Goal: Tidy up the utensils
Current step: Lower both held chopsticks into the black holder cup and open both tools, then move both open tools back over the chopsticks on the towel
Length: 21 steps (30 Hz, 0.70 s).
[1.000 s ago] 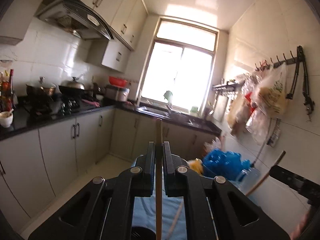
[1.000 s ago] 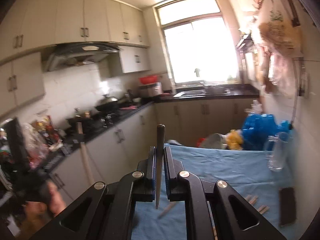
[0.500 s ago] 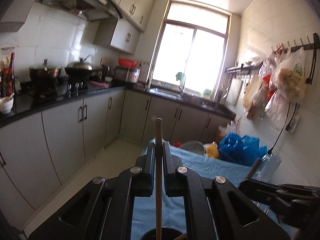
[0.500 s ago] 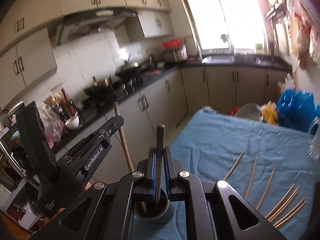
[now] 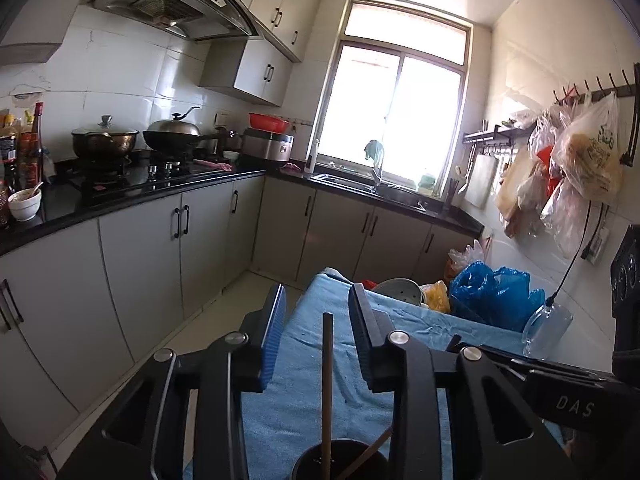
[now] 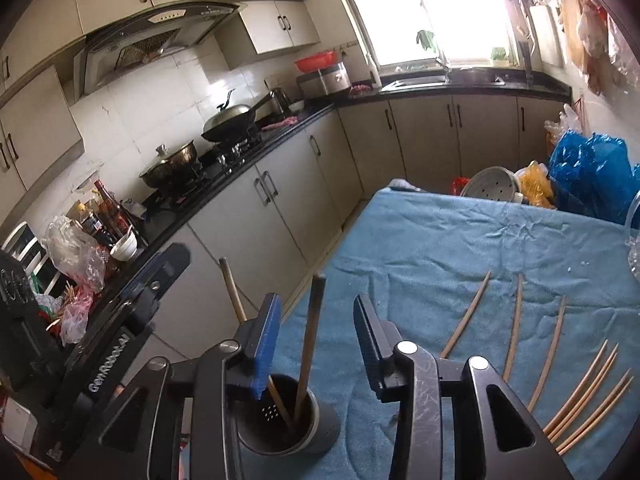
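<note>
A dark cylindrical utensil cup [image 6: 288, 420] stands on the blue cloth [image 6: 440, 240] at the table's near left. My right gripper [image 6: 317, 302] hovers just above it, jaws opening. A dark-tipped chopstick [image 6: 309, 340] stands in the cup between the pads, touched by neither. A second, pale chopstick [image 6: 234, 292] leans in the cup to its left. My left gripper [image 5: 318, 296] is over the same cup [image 5: 340, 460], jaws opening, with that chopstick [image 5: 326, 380] upright and free between them. Several more chopsticks [image 6: 516, 320] lie loose on the cloth to the right.
Grey cabinets under a black counter [image 5: 140, 196] run along the left, with pots on the stove. A metal colander [image 6: 494, 184], blue bags [image 6: 588, 172] and a clear jug [image 5: 546, 330] crowd the table's far end. Bags hang on the right wall [image 5: 580, 168].
Both grippers came down over the cup, each shut on a chopstick. Their jaws have now spread and both chopsticks stand in the cup on their own.
</note>
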Each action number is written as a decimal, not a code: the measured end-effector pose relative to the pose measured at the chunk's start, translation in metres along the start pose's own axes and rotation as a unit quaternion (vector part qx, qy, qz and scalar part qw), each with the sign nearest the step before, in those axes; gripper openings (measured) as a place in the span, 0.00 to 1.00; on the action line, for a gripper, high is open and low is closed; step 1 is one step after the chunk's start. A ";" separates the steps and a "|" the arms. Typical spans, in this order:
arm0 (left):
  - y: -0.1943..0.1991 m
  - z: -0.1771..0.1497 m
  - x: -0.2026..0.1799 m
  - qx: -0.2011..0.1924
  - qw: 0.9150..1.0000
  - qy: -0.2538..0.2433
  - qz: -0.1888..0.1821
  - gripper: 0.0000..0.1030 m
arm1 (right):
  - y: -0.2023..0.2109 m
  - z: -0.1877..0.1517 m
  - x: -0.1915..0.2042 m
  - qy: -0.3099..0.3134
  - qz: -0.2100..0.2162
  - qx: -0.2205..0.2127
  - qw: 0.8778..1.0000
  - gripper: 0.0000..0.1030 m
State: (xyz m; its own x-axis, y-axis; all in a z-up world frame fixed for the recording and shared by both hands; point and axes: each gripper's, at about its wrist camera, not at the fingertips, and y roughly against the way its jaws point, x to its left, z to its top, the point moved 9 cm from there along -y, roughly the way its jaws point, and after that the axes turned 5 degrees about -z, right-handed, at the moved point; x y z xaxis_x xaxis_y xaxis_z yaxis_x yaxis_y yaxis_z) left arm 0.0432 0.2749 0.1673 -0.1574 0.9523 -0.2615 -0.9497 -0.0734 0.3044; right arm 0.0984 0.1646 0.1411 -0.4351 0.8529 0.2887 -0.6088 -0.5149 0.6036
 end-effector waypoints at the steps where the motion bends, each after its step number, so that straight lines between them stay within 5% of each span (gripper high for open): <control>1: 0.005 0.001 0.000 -0.001 1.000 0.005 0.003 0.32 | 0.004 0.001 -0.002 -0.001 -0.002 -0.004 1.000 0.40; 11: 0.068 0.000 -0.045 -0.010 0.999 0.015 -0.039 0.49 | 0.067 -0.004 -0.068 -0.052 -0.043 -0.045 0.997 0.49; 21: 0.075 -0.053 -0.144 0.056 0.992 -0.032 -0.106 0.52 | 0.145 -0.072 -0.216 -0.169 -0.133 -0.049 0.975 0.49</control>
State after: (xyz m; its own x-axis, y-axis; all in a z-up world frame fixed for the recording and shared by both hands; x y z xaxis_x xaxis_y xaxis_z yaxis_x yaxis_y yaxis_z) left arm -0.0193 0.1169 0.1794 0.0637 0.9597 -0.2738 -0.9228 0.1611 0.3501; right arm 0.0557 -0.1005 0.1128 -0.0198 0.9288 0.3700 -0.7383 -0.2632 0.6210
